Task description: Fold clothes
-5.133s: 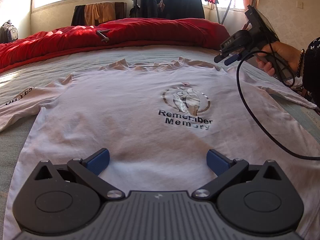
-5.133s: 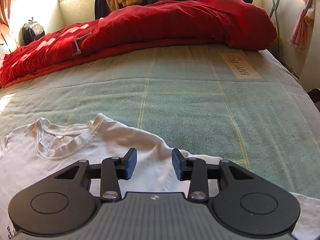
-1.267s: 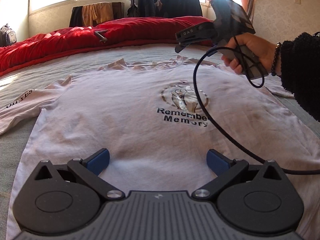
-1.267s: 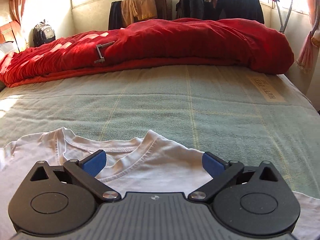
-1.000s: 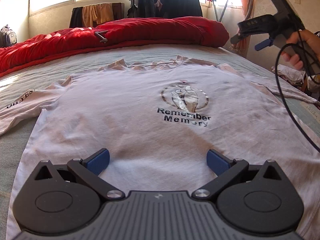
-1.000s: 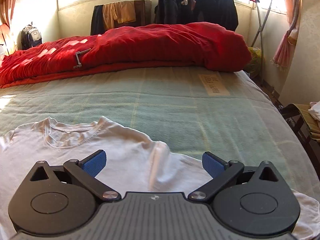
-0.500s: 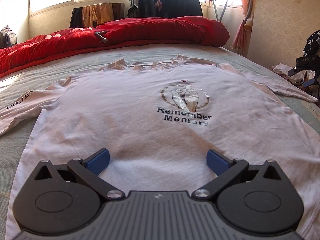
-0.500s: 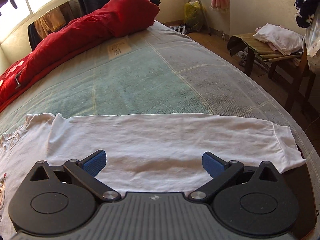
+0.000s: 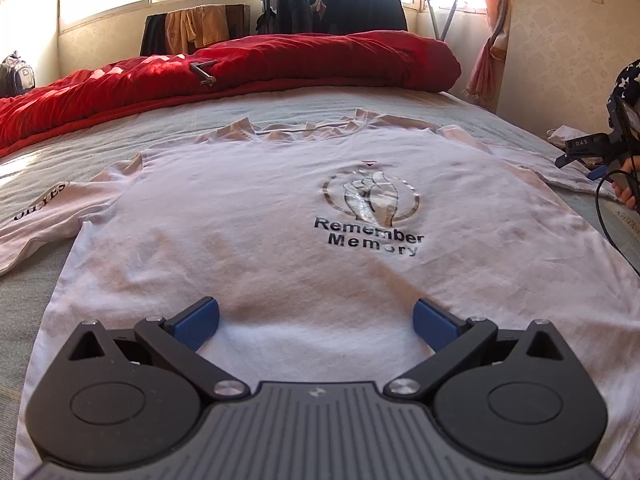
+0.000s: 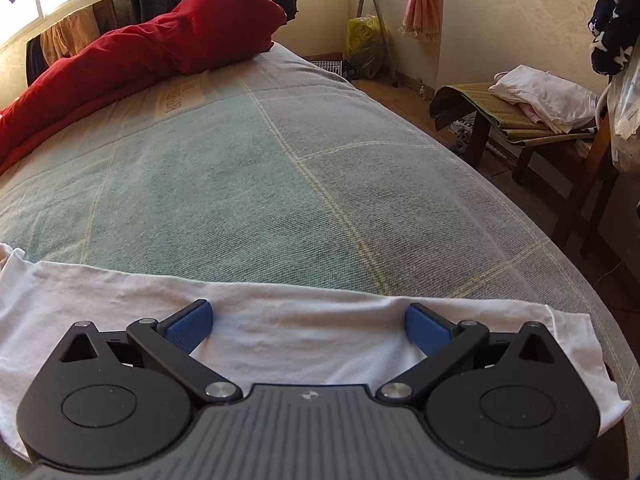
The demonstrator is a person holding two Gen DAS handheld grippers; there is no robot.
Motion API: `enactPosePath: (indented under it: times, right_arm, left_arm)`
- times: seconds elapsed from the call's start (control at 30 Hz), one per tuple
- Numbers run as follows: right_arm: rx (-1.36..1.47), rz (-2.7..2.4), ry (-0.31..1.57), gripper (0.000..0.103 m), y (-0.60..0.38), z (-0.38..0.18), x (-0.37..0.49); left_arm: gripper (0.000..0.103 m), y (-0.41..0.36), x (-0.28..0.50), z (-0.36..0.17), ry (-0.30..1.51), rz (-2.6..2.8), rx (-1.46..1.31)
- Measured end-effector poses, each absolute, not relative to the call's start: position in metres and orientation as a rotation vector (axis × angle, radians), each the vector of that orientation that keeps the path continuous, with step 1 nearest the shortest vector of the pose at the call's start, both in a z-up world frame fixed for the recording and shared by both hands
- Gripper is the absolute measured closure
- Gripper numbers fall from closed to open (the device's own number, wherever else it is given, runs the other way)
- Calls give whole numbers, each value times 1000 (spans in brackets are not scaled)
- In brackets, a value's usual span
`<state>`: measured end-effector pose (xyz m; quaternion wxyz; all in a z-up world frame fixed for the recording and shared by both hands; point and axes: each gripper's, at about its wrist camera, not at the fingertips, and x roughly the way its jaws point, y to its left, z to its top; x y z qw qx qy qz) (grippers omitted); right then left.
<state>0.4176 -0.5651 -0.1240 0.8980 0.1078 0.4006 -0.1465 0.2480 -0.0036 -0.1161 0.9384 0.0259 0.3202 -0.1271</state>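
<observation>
A white T-shirt point(image 9: 248, 216) printed "Remember Memory" lies flat, front up, on the bed, collar toward the far side. My left gripper point(image 9: 316, 322) hovers open over its lower hem area, blue pads wide apart with nothing between them. In the right wrist view my right gripper point(image 10: 307, 326) is open above the shirt's right sleeve point(image 10: 304, 332), which lies stretched out flat near the bed's right edge. The right gripper point(image 9: 580, 156) also shows at the far right of the left wrist view, held by a hand.
A red quilt point(image 9: 248, 68) is bunched along the far side of the green checked bed cover point(image 10: 248, 184). A wooden bench with folded clothes point(image 10: 544, 96) stands beside the bed on the right. Dark garments hang on a rack point(image 9: 340, 4) by the window.
The right gripper opened near the collar, then swung right and down to hover over the right sleeve. The left gripper has stayed in place, open.
</observation>
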Motion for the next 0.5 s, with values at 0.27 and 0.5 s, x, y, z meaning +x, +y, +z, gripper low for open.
enactPosePath:
  times: [0.27, 0.5]
  right_arm:
    - [263, -260, 791, 0, -573, -83, 378]
    - [363, -331, 849, 0, -606, -110, 357]
  left_arm:
    - [1, -9, 235, -108, 591, -325, 69]
    - [1, -9, 233, -102, 571, -363, 41]
